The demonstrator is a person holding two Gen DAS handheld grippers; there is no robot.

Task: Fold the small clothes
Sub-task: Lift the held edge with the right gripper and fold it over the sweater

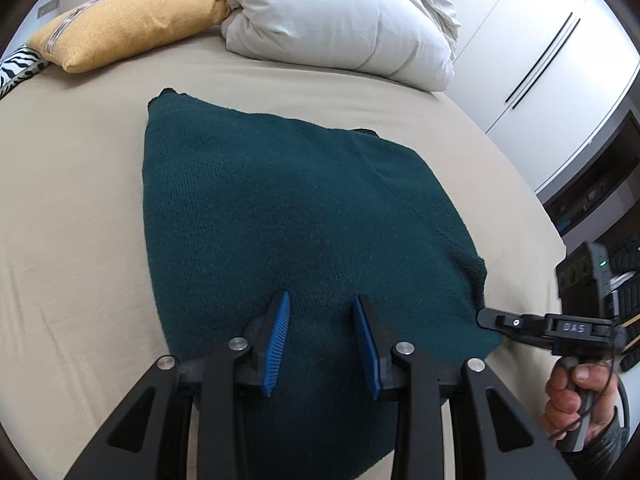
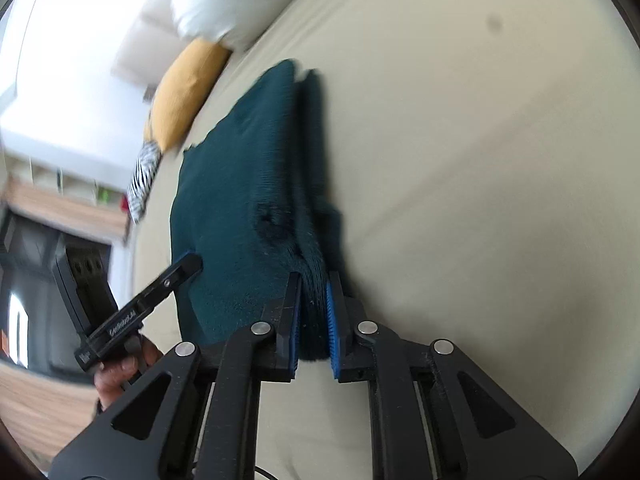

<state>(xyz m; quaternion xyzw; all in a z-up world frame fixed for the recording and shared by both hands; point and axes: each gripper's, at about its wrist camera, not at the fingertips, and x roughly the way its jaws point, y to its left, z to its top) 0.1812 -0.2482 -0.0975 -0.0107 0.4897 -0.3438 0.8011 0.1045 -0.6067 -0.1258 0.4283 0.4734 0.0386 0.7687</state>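
A dark teal knit garment (image 1: 280, 216) lies folded on the beige bed sheet (image 1: 72, 208). My left gripper (image 1: 322, 304) is open and empty, its blue pads just above the garment's near part. My right gripper (image 2: 314, 280) is shut on the garment's edge (image 2: 312, 304), with the layered cloth bunched between its blue pads. In the left wrist view the right gripper (image 1: 486, 318) reaches the garment's right corner from the right. In the right wrist view the left gripper (image 2: 192, 264) hovers over the garment's left side (image 2: 224, 200). The right wrist view is blurred.
A mustard cushion (image 1: 128, 24) and a white folded duvet (image 1: 336, 20) lie at the head of the bed. A zebra-print cushion (image 1: 16, 68) sits at the far left. White wardrobe doors (image 1: 560, 40) stand to the right beyond the bed edge.
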